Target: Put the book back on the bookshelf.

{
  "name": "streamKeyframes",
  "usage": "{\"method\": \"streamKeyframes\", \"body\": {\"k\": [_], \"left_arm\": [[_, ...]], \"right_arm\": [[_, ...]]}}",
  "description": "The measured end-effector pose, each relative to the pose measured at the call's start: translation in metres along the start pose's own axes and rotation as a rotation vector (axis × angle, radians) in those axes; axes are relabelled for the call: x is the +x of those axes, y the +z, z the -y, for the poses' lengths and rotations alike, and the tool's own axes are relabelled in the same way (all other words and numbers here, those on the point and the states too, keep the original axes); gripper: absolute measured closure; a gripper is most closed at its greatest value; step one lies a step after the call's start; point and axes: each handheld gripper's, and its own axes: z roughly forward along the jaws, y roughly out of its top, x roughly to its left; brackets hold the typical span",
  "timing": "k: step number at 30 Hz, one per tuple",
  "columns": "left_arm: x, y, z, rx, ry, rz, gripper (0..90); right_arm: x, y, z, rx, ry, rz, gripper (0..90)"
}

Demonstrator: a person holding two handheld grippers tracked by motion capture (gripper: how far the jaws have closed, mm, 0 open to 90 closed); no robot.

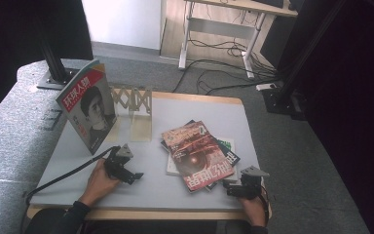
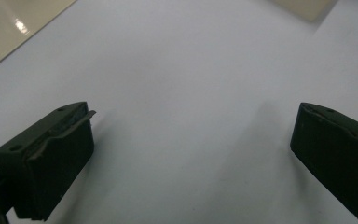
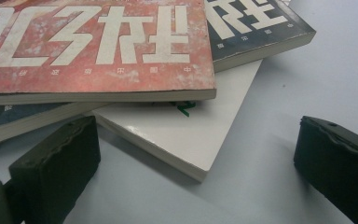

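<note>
- The right gripper (image 3: 196,158) is hovering with jaws gaping wide and empty, a glossy white book's corner (image 3: 182,135) lying between them.
- A worn red magazine (image 1: 197,155) is topping the fanned stack on the matte grey table (image 1: 151,185).
- The left gripper (image 2: 191,154) is resting wide open over bare tabletop, holding nothing.
- Another magazine (image 1: 87,105) is standing upright against a clear expanding rack (image 1: 135,112).

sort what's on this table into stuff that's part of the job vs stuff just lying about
Part of the job:
stack of magazines
red magazine on top
standing magazine
folding rack
left gripper and right gripper, both open

Lying about:
desk behind
floor cables
</note>
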Motion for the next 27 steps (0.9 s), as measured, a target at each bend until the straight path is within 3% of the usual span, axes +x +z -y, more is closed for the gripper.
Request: {"method": "streamKeyframes", "body": {"k": [14,19,22,24,27], "left_arm": [[-0.001,0.001,-0.001,0.004,0.000,0.000,0.0],[0.001,-0.003,-0.011,-0.009,-0.022,0.072,5.6],[-0.003,-0.003,-0.026,-0.002,0.028,0.071,3.4],[-0.008,-0.003,-0.042,0.004,0.089,0.059,0.9],[-0.010,-0.002,-0.057,-0.025,0.112,0.083,0.8]], "right_arm": [[-0.001,-0.004,0.000,-0.003,0.015,0.002,4.3],[-0.004,-0.009,0.001,-0.011,0.025,0.008,5.3],[-0.005,-0.014,0.000,-0.033,0.041,0.009,4.8],[-0.005,-0.016,-0.001,-0.049,0.046,0.010,4.2],[-0.005,-0.019,-0.004,-0.064,0.048,0.013,3.6]]}}
